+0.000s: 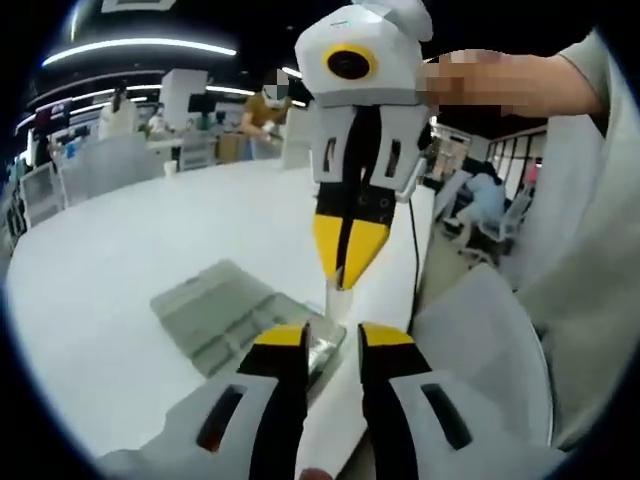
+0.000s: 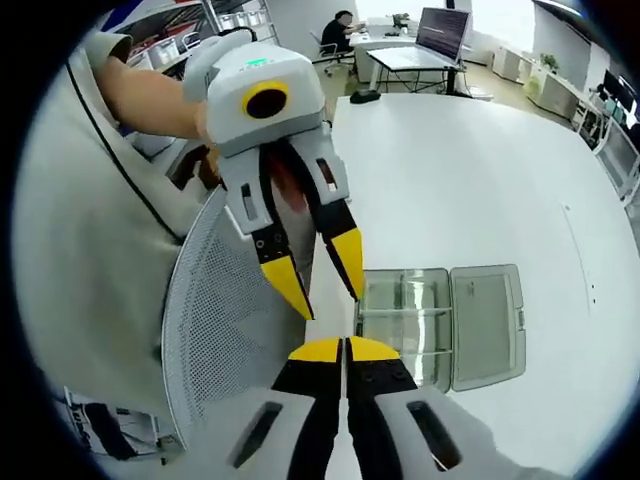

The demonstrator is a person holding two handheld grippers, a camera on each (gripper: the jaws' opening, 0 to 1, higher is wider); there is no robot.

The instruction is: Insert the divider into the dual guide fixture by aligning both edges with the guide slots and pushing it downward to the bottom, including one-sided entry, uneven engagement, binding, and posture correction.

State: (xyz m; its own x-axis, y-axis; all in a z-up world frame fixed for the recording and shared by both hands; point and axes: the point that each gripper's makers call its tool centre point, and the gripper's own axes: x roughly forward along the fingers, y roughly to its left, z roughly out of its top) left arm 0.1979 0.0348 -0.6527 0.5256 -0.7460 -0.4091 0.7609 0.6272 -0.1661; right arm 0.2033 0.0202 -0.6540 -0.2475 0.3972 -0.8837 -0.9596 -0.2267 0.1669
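Observation:
The guide fixture (image 1: pixel 225 310), a clear grey-green box with inner slots and its lid folded open, lies on the white table (image 1: pixel 150 230) near its edge. In the right gripper view the fixture (image 2: pixel 405 325) sits just past my own tips, lid (image 2: pixel 487 320) to its right. My right gripper (image 1: pixel 345 262) hangs above the fixture's near corner, jaws shut on a thin pale strip (image 1: pixel 338 300), the divider, which sticks out below the tips. My left gripper (image 1: pixel 333 338) is open and holds nothing. It hovers beside the fixture (image 2: pixel 320 275), just left of my right gripper (image 2: pixel 346 350).
The table edge runs close by, with a grey mesh chair back (image 2: pixel 225 330) and the person's pale sleeve (image 1: pixel 590 220) beyond it. People and desks (image 1: pixel 262 115) stand far behind, and a monitor desk (image 2: pixel 420 45) too. Bare tabletop (image 2: pixel 480 170) stretches past the fixture.

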